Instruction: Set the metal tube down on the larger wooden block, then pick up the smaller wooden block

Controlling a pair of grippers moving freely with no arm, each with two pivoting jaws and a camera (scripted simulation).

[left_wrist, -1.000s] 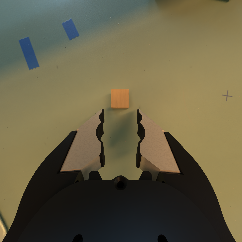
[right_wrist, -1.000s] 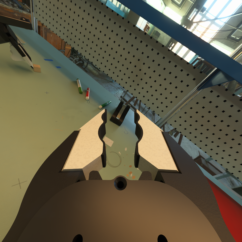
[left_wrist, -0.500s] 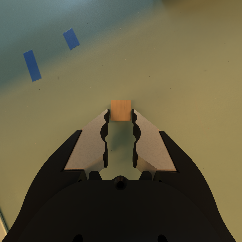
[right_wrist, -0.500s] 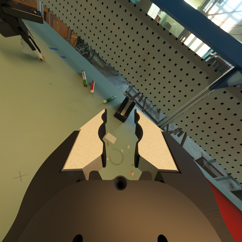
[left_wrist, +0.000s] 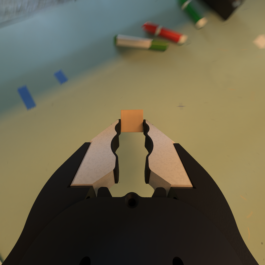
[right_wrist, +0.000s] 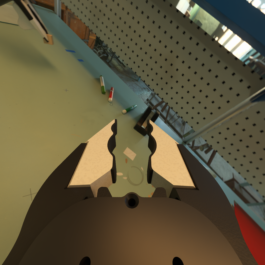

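The smaller wooden block (left_wrist: pixel 131 116), a light orange cube, sits clamped between my left gripper's fingertips. My left gripper (left_wrist: pixel 131 124) is shut on it and holds it above the green table (left_wrist: pixel 200 129). In the right wrist view the left gripper (right_wrist: pixel 46 38) and the block (right_wrist: pixel 50 40) show at the top left, clear of the table with their shadow below. My right gripper (right_wrist: pixel 132 120) is open and empty, raised over the table near its far edge. The metal tube and the larger wooden block are not in view.
Three markers lie near the table's far edge: green and white (right_wrist: pixel 102 84), red (right_wrist: pixel 111 93), green (right_wrist: pixel 129 109). A black tape dispenser (right_wrist: pixel 143 121) stands beyond my right fingertips. Two blue tape strips (left_wrist: pixel 26 97) mark the table. A pegboard wall (right_wrist: pixel 186 64) rises behind.
My left gripper moved up to the block, closed on it and lifted it off the table; the markers have come into its view. My right gripper stayed open and shifted slightly.
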